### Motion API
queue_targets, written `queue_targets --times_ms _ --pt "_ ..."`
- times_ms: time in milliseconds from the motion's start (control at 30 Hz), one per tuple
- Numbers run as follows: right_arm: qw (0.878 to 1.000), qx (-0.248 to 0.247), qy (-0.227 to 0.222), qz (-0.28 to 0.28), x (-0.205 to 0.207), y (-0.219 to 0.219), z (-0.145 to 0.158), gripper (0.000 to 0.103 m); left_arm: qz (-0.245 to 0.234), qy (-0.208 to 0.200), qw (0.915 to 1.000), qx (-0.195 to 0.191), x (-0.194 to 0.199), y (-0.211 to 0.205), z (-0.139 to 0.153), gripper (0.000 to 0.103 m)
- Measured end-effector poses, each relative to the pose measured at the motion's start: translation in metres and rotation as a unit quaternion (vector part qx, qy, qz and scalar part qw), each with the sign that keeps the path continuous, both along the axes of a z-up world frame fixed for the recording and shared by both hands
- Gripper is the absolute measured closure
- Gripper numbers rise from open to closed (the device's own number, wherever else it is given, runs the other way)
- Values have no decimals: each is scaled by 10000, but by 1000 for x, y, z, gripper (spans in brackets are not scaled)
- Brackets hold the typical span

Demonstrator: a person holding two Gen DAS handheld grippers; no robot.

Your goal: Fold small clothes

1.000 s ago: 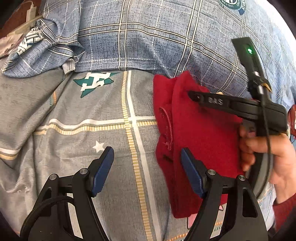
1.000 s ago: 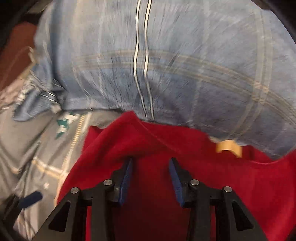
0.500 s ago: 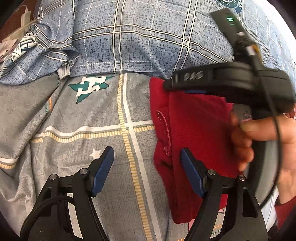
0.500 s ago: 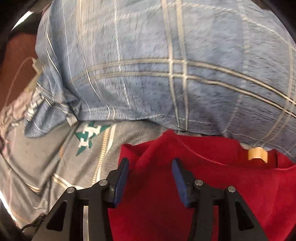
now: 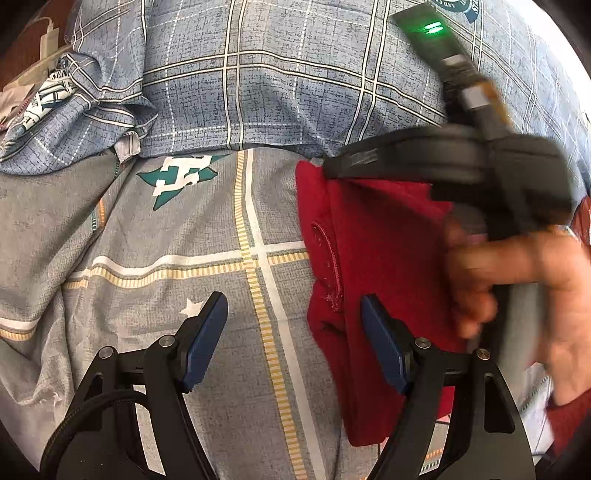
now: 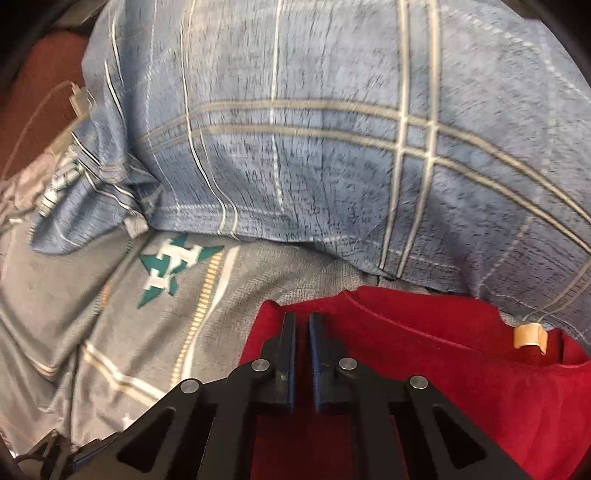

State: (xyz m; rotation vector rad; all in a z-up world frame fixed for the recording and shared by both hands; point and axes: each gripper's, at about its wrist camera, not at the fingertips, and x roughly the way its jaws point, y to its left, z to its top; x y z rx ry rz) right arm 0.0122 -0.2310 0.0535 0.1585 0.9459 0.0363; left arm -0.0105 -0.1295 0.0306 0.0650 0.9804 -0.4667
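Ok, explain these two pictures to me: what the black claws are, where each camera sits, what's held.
No robot here: a person holds a two-finger gripper in each hand, each with a camera looking forward along it. One view is from the left gripper, open and empty over a grey patterned bedsheet; it also shows the person's hand holding the other tool. The other view is from the right gripper, shut, apparently pinching a corner of the red garment being folded.

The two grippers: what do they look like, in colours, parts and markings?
Both the left gripper and right gripper have black frames, silver rivets and dark blue pads. A black cable loops by the left; a green light glows on the right's top. Red sleeve.
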Motion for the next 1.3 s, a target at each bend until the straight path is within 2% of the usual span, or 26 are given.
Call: queue_targets --times_ms 67,133,200,300,433,500,567,700,833,1067,1300 --pt "9999 145 -52 52 -10 -5 10 94 7 -19 10000 7 -1 0 0 27" --pt "9998 26 -181 63 -26 -9 21 87 28 -29 10000 7 -2 0 1 27" --pt "9993 -153 -329 -38 -41 -14 28 72 26 -57 10000 25 -4 1 2 27" --pt "9986 -242 -432 -200 -61 -22 29 71 26 -95 9999 56 -6 1 3 27" --pt "9954 -811 -238 -455 -64 -27 12 71 19 -145 9998 103 -7 1 3 27" --pt "9960 -679 -79 -576 -63 -36 0 71 12 -168 9998 119 -8 1 3 27" --pt "9959 -594 -164 -664 -60 -38 -5 71 5 -170 9998 124 -7 1 2 27" --pt "9952 -732 -107 -641 -54 -32 -5 71 -6 -178 9997 136 -7 0 2 27" --pt "9963 -521 -208 -644 -58 -34 4 71 -3 -162 9998 119 -6 0 1 27" --pt "9953 -362 -228 -868 -58 -47 -9 64 -5 -161 9998 115 -6 -1 0 27" --pt "9950 -444 -165 -884 -47 -44 -13 59 -3 -145 9998 101 -5 -1 -1 27"
